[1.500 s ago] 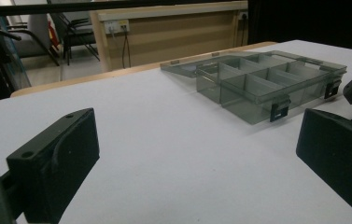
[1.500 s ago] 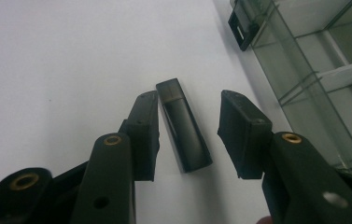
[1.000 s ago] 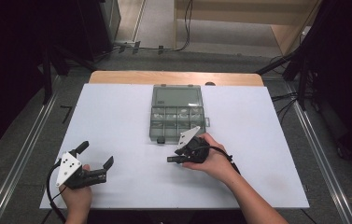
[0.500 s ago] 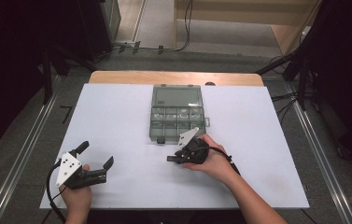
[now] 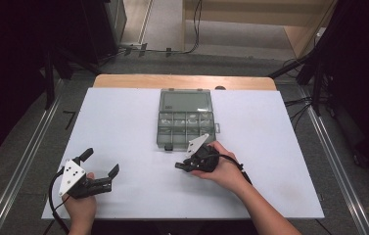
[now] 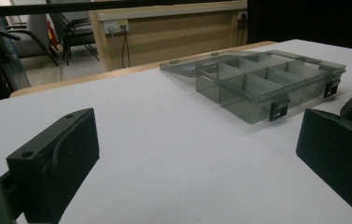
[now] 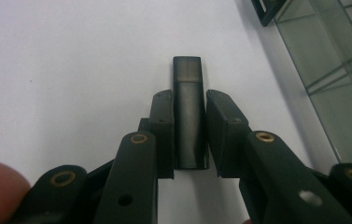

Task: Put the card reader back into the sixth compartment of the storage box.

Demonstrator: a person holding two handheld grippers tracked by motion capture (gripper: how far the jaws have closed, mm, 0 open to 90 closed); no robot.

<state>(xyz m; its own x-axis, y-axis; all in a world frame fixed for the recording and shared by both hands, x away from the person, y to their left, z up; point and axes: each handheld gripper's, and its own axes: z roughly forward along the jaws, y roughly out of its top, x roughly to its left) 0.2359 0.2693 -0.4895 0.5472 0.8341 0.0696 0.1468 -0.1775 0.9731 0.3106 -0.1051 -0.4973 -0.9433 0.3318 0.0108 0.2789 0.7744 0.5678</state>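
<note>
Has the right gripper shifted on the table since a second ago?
No. In the high view the right gripper sits at the same spot just below the organizer box; its jaws have just been closing on a small dark block.

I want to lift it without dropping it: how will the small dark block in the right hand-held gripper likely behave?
The small dark block looks rigid, with straight edges, so it probably won't bend. Its flat sides suit the pads of the right hand-held gripper, but the glossy surface may slip. Squared-off, it seems unlikely to roll on the table.
</note>
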